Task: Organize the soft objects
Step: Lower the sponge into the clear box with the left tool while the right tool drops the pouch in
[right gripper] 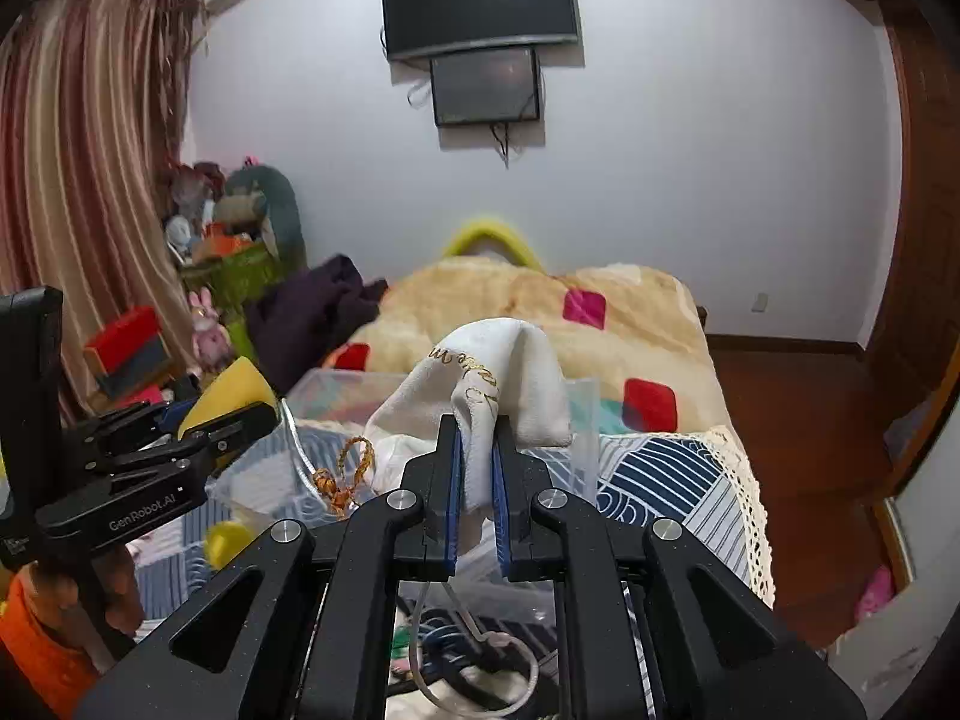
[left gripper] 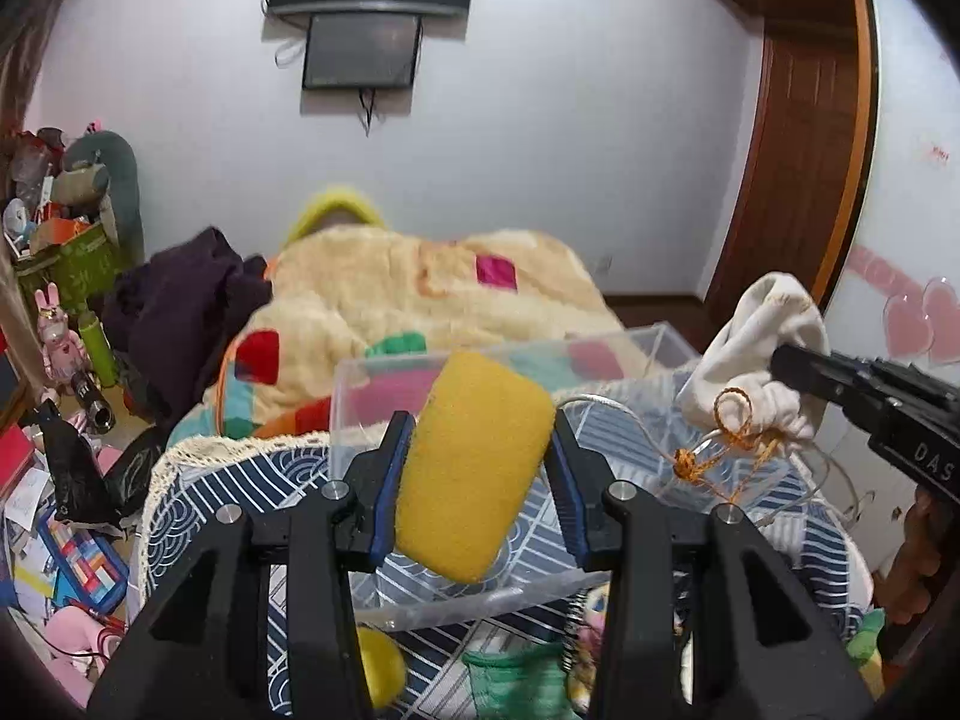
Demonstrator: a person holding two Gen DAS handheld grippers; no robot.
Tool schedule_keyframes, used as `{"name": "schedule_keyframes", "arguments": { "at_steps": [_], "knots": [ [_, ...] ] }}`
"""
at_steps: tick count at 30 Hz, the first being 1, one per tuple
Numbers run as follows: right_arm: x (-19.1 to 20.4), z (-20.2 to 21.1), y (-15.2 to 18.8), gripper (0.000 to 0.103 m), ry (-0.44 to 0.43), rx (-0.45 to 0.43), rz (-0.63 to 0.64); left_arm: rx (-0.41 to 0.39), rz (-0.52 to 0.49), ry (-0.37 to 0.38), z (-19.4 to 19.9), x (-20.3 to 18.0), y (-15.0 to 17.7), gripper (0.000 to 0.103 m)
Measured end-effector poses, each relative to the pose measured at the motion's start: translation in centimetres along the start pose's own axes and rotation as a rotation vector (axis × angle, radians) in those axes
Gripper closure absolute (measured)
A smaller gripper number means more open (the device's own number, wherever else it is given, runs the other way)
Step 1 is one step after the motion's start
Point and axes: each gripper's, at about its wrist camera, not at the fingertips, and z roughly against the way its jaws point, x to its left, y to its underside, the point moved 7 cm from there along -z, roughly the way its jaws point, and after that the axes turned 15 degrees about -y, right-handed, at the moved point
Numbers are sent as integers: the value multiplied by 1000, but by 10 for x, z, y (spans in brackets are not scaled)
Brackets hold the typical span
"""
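Yellow sponge (left gripper: 474,468) clamped in the left gripper (left gripper: 480,468) above a clear plastic bin (left gripper: 420,600). White drawstring pouch (right gripper: 498,384) pinched by the right gripper (right gripper: 477,480).

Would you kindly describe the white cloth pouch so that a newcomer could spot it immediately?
Start at the bed with the cream blanket, then come forward to the clear plastic box on the patterned cloth. Above it, the right gripper pinches the white cloth pouch. Unlike the yellow sponge in the left gripper, it is limp, with gold lettering and an orange drawstring.
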Motion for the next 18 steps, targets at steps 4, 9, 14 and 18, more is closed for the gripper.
{"name": "schedule_keyframes", "arguments": {
  "at_steps": [4, 9, 14, 18],
  "knots": [
    [-7, -19, 5, 95, 3, 62, 1, 60, -43, -9, -23, -6, 8, 60],
    [-13, -44, 17, 95, -7, 176, -2, 125, -97, -23, -46, -13, 17, 60],
    [-18, -59, 31, 95, -14, 265, 7, 155, -112, -12, -57, -18, 25, 60],
    [-18, -58, 39, 95, -14, 282, 22, 163, -115, -4, -57, -20, 27, 56]
  ]
}}
